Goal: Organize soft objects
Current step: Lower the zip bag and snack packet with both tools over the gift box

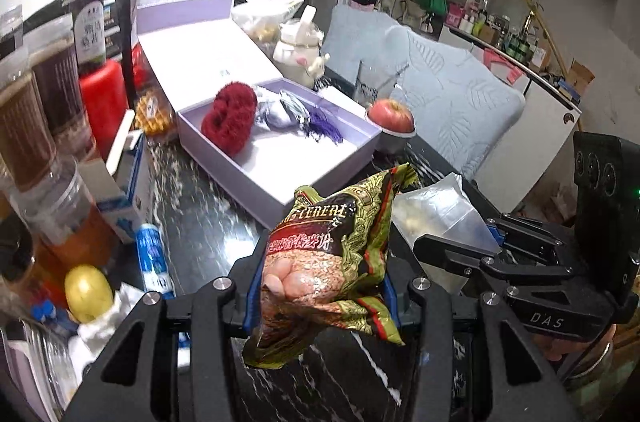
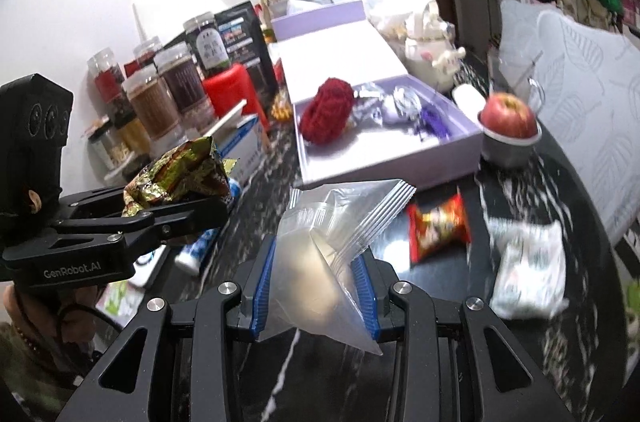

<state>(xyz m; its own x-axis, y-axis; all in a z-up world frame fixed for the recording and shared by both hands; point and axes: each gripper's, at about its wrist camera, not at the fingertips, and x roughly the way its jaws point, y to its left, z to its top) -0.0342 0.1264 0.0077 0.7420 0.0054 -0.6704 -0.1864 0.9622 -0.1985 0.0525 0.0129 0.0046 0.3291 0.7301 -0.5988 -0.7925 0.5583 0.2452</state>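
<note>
Crinkly green-and-red foil – cereal packet (image 1: 324,254) pinched between blue pads of left gripper (image 1: 320,298), held up off the black marbled table (image 1: 208,222), top corner sticking up twd the lavender box (image 1: 352,158). Clear plastic zip bag (image 2: 324,254) clamped in right gripper (image 2: 314,286), fingers pressed in on it, bag w/ pale contents, zip edge fanned out to the right. Both grippers side by side, near each other, in front of the box. Inside box, at its left end: red knitted item (image 1: 230,120), beside it silver foil bits (image 1: 276,110) & purple tassel (image 1: 324,130). Box lid (image 1: 200,62) lying open behind. Red apple (image 2: 508,116) in small metal bowl (image 2: 508,148) just beside box's right corner. On table right of zip bag – red snack packet (image 2: 438,226) and white packet (image 2: 528,274), apart from each other, blurred. Jars (image 2: 160,94) & red container (image 2: 232,90) lined along left wall.
</note>
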